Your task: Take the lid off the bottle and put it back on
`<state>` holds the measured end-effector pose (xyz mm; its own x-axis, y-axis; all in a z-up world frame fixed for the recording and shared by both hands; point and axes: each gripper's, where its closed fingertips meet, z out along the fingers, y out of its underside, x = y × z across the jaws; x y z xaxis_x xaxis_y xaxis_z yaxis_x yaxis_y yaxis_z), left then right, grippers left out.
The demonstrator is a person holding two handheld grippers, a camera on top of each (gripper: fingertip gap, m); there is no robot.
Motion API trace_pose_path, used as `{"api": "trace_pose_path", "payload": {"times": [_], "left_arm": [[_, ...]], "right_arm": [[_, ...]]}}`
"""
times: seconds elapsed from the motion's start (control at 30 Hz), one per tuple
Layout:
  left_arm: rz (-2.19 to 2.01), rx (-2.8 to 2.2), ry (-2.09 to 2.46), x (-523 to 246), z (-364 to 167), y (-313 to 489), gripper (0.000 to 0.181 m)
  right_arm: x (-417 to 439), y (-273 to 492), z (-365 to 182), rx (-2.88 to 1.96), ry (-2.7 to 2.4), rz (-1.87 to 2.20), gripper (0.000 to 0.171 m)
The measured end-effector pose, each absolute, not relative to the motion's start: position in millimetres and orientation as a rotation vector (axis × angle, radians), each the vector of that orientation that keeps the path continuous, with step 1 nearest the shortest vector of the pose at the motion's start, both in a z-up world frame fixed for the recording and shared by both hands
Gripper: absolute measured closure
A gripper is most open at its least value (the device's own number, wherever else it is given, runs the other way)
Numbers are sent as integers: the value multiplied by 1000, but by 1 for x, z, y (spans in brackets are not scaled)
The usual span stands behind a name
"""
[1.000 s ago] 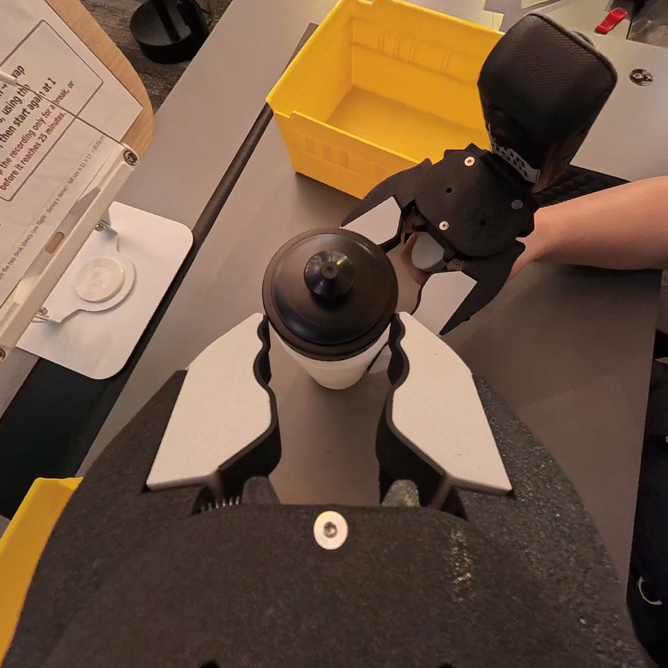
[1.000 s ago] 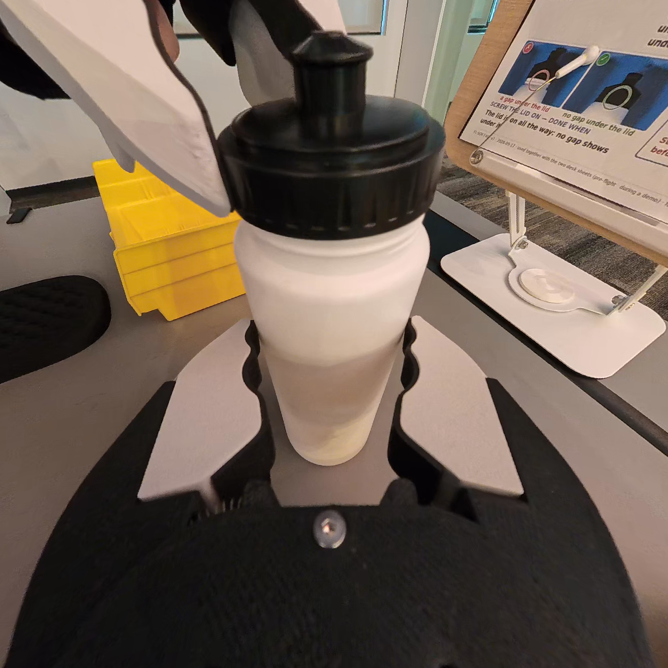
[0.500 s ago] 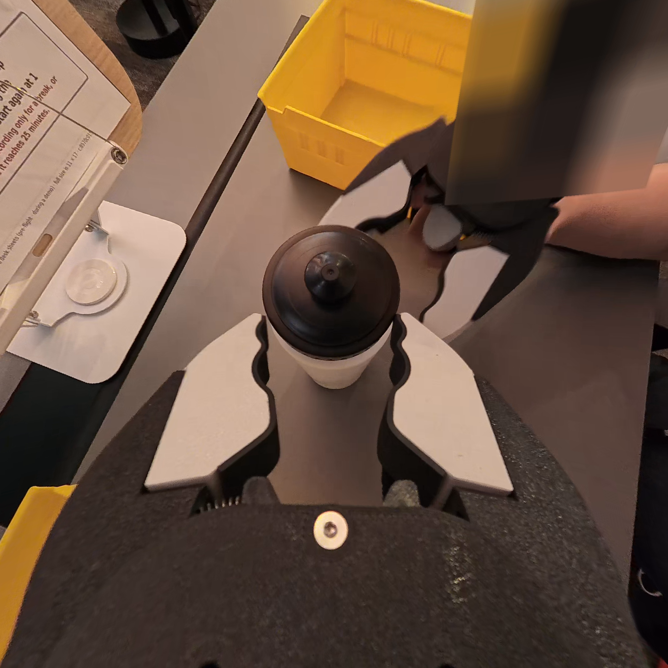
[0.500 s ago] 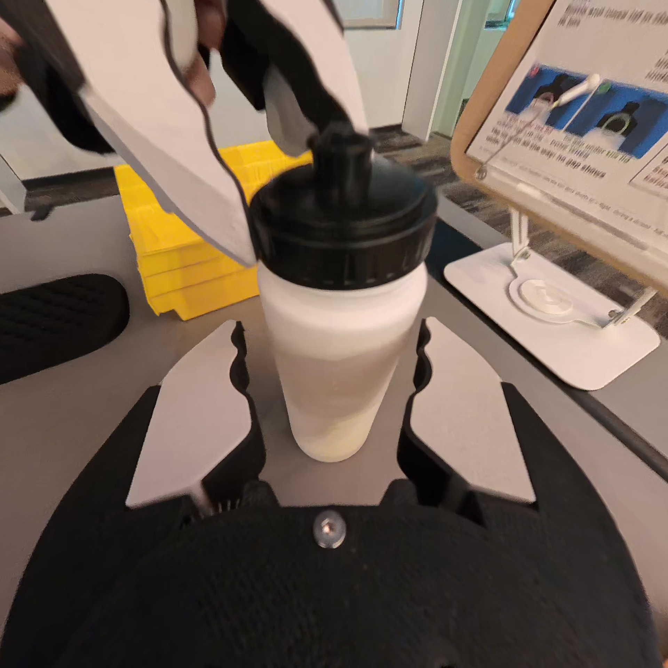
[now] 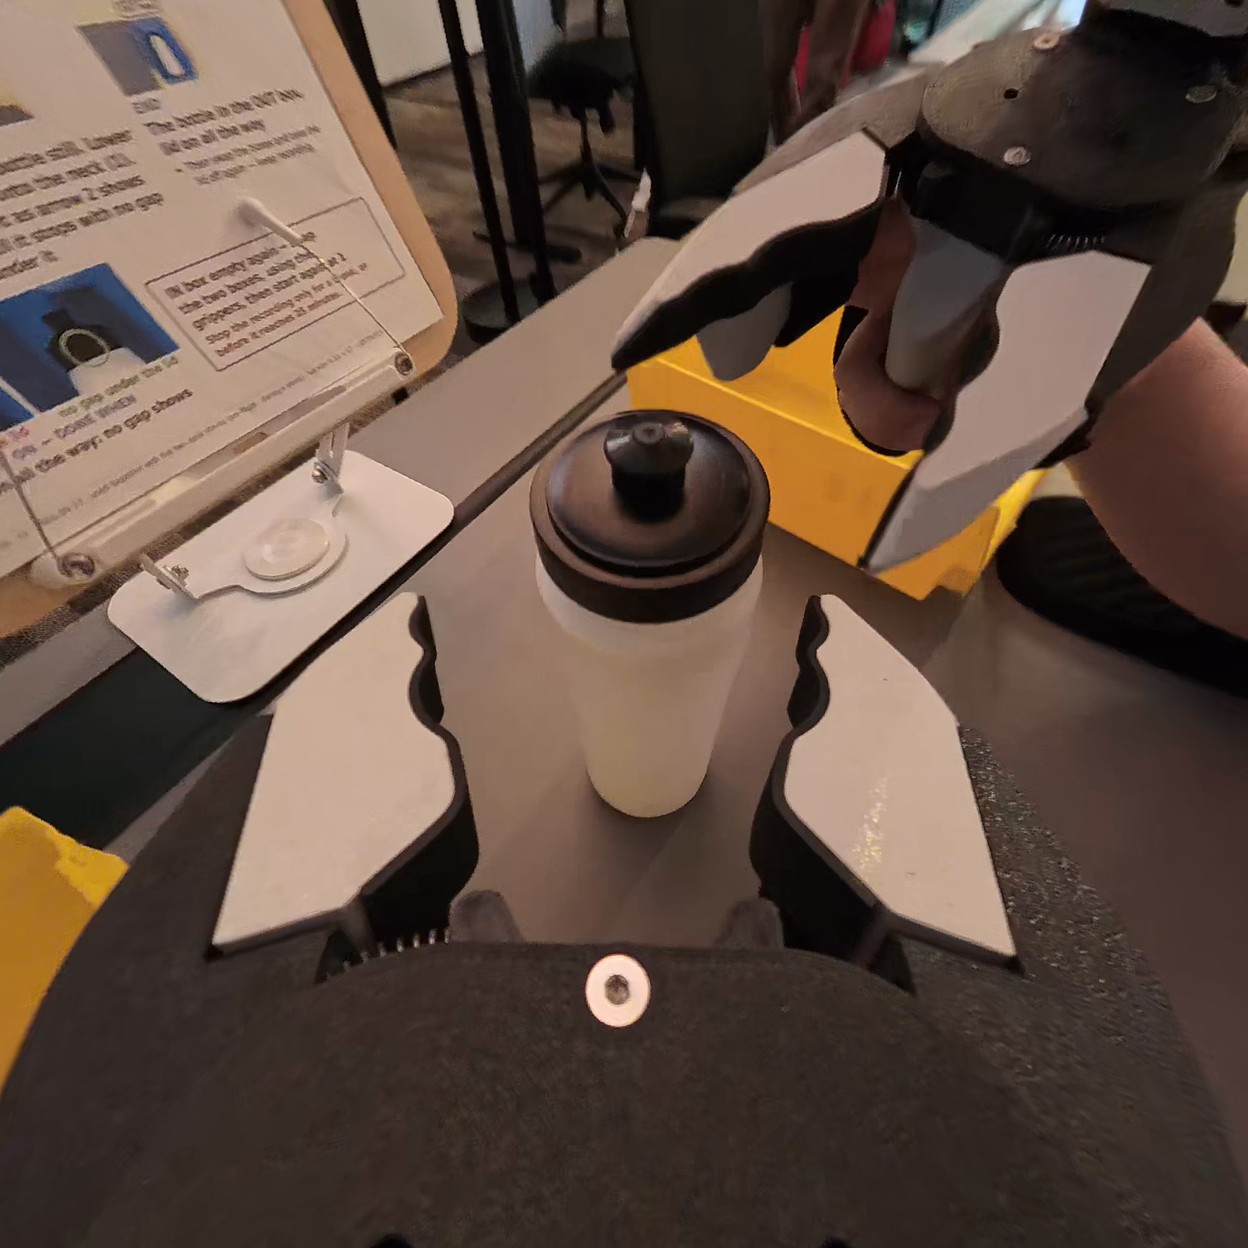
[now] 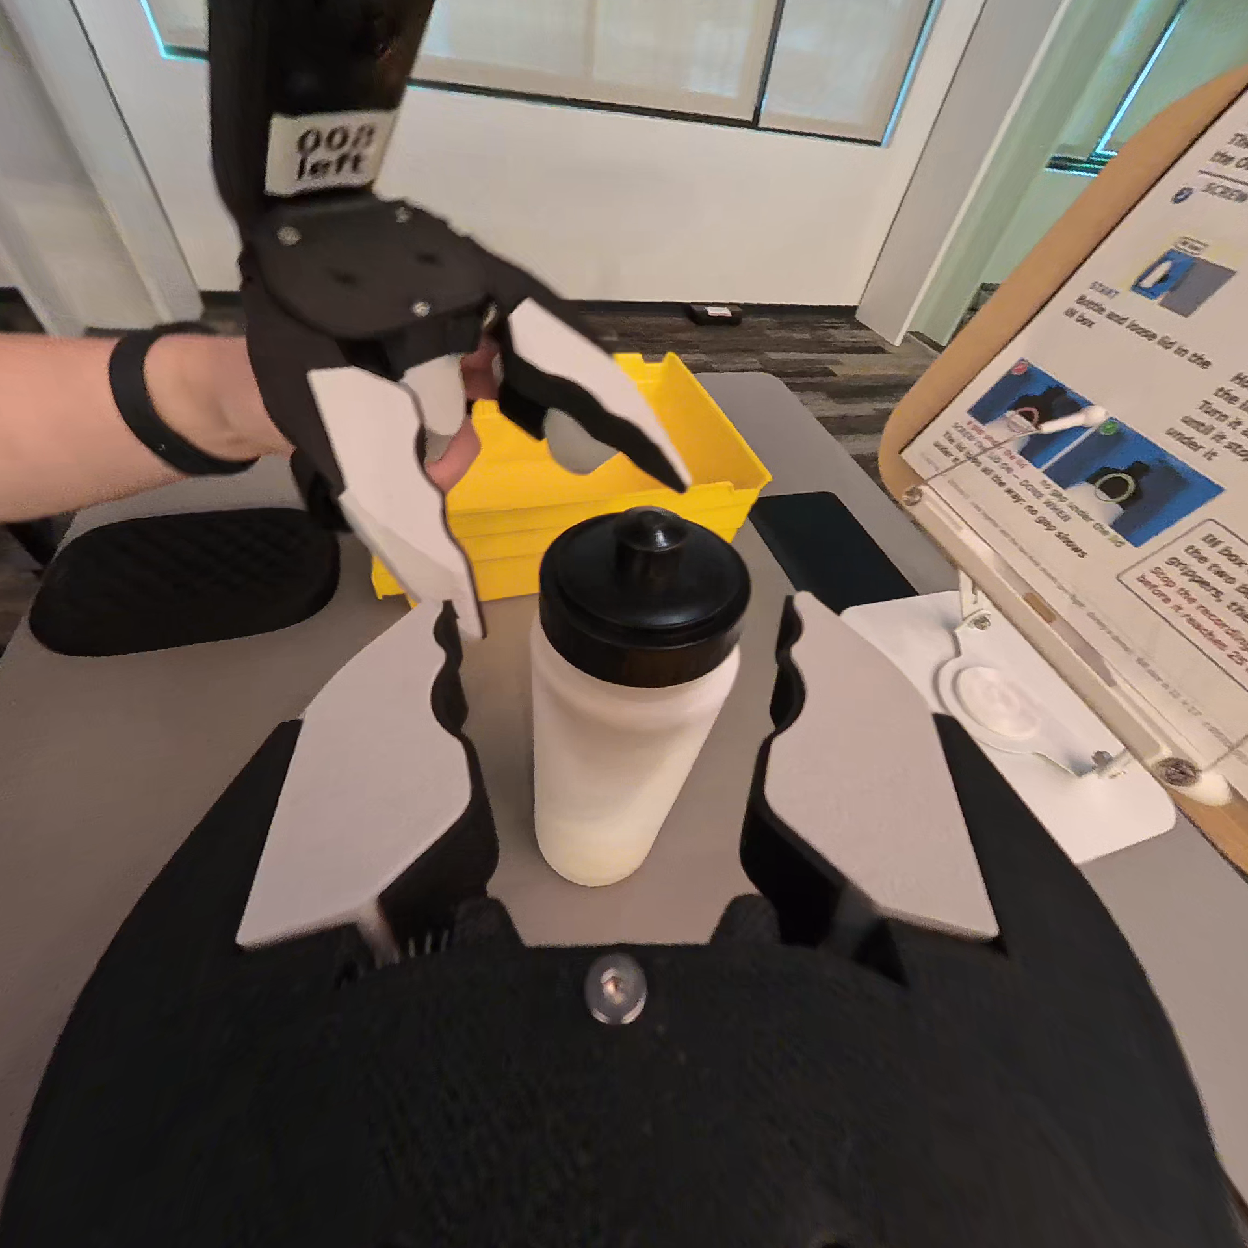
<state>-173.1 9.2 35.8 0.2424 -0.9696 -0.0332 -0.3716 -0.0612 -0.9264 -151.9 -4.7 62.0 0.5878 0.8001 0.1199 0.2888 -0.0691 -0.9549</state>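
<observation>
Bottle [image 5: 648, 689] of white, matt plastic, slim and tapering toward a rounded base, upright on the smooth grey table [image 5: 1053, 763]. Lid [image 5: 648, 513] — black, domed, with a ribbed skirt and a pull spout on top — seated on the bottle's neck.

Left tool [image 5: 618, 625]: two flat pale-grey fingers [image 5: 351, 776] with wavy black inner edges, set in a rough black body; they stand wide apart on either side of the bottle, touching neither it nor the lid. In the right wrist view the same tool [image 6: 574, 540] hangs above and behind the bottle, its tips on either side of the lid and just clear of it, and a white label with dark writing sits on its handle.

Right tool [image 6: 618, 625]: same build, fingers [image 6: 858, 763] likewise spread wide, the bottle standing free in the gap. Seen from the left wrist view, this tool [image 5: 743, 459] hangs above and beyond the lid, angled downward.

Yellow plastic bin [image 6: 608, 500] with a ribbed wall, behind the bottle. Printed instruction sheet [image 6: 1107, 473] — blue photo panels, black and red text — on a wooden board with a white metal base plate [image 5: 270, 574]. Black textured pad [image 6: 182, 581] on the table.
</observation>
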Motion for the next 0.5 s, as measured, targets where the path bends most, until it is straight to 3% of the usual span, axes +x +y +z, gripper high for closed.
{"api": "trace_pose_path", "payload": {"times": [0.2,0.5], "left_arm": [[-785,-1534,1136,-166,0,-1,66],[-856,-1503,1090,-143,-53,9,67]], "right_arm": [[-148,7,70,-1729,-900,523,82],[-156,16,53,-1887,-910,477,83]]}}
